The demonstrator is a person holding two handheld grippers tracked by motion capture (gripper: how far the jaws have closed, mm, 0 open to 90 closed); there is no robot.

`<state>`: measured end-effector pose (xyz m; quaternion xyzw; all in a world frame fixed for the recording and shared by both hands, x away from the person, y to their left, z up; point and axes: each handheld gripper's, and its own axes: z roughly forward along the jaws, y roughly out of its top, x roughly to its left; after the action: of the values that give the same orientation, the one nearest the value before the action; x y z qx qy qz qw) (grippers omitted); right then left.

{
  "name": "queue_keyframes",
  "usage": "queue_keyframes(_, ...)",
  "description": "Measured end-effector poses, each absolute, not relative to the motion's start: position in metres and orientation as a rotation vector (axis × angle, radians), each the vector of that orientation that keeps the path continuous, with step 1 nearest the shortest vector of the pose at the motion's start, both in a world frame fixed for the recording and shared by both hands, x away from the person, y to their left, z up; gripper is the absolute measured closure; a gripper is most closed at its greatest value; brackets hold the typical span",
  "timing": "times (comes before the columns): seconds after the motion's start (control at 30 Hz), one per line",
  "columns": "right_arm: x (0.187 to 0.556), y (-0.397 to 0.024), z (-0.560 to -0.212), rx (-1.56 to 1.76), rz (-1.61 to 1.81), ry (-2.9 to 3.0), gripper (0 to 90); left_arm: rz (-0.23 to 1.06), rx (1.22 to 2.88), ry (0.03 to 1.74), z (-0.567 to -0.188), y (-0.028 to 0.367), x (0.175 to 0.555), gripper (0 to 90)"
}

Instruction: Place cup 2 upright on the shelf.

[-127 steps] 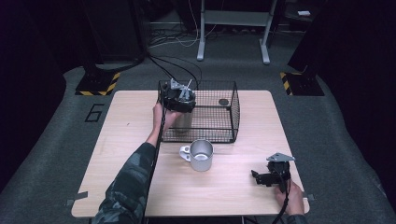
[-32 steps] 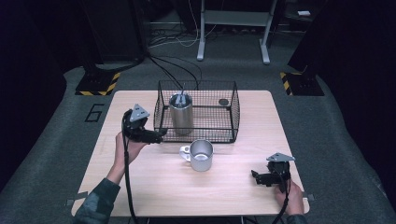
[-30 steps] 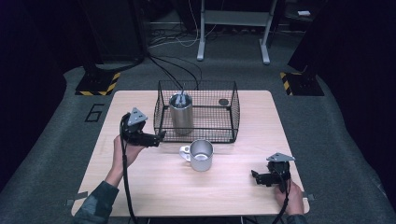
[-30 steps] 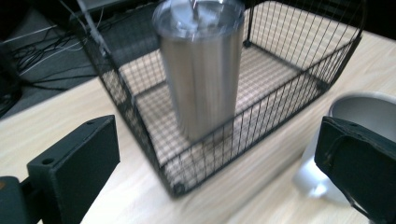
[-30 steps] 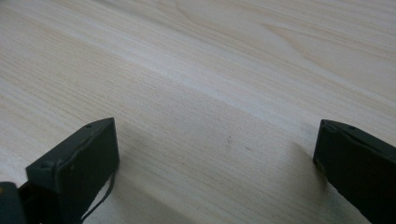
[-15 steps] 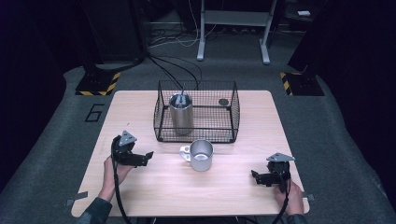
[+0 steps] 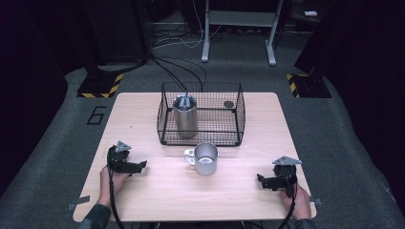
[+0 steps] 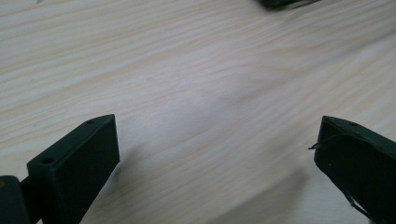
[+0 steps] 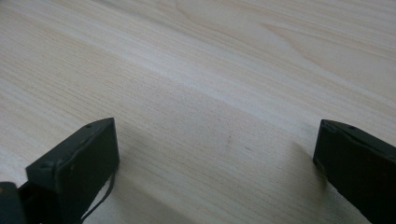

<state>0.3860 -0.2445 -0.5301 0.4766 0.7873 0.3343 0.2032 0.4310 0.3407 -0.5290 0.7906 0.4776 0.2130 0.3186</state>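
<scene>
1. Your left gripper (image 7: 136, 166) rests low near the table's (image 7: 143, 200) left edge, toward the front; its jaws stand wide apart with nothing but bare wood between them in the left gripper view.
2. Your right gripper (image 7: 264, 181) lies near the front right corner, jaws likewise spread and empty, angled toward the table's middle.
3. The steel mug (image 7: 205, 158) stands upright at the centre of the table, just in front of the wire basket (image 7: 234, 138), its handle turned toward the left edge.
4. The basket occupies the back half of the table; a tall steel tumbler (image 7: 184, 116) stands upright in its left part, and a small dark disc (image 7: 229, 104) lies near its back right corner.
5. Judged from this layout, the mug is the likely next thing to move into the basket. Approach from the left, level your jaws with the mug's wall rather than its handle, and close only once both jaws flank it.
6. Lift high enough to clear the basket's front rim, and set the mug down in the free right part, apart from the tumbler.
</scene>
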Motion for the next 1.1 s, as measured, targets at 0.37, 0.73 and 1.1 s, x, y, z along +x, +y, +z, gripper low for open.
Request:
queue_keyframes(0.37,0.381,-0.242,-0.53,1.376,0.916,2.157,0.0,0.549,2.052,1.278,-0.53,0.357,0.454,0.1)
queue_keyframes(0.73,0.376,-0.242,-0.53,1.382,0.895,2.146,0.0,0.515,2.086,1.196,-0.53,0.357,0.461,0.2)
queue_keyframes(1.1,0.369,-0.234,-0.515,1.369,0.997,2.156,0.5,0.494,2.125,1.12,-0.53,0.352,0.468,0.2)
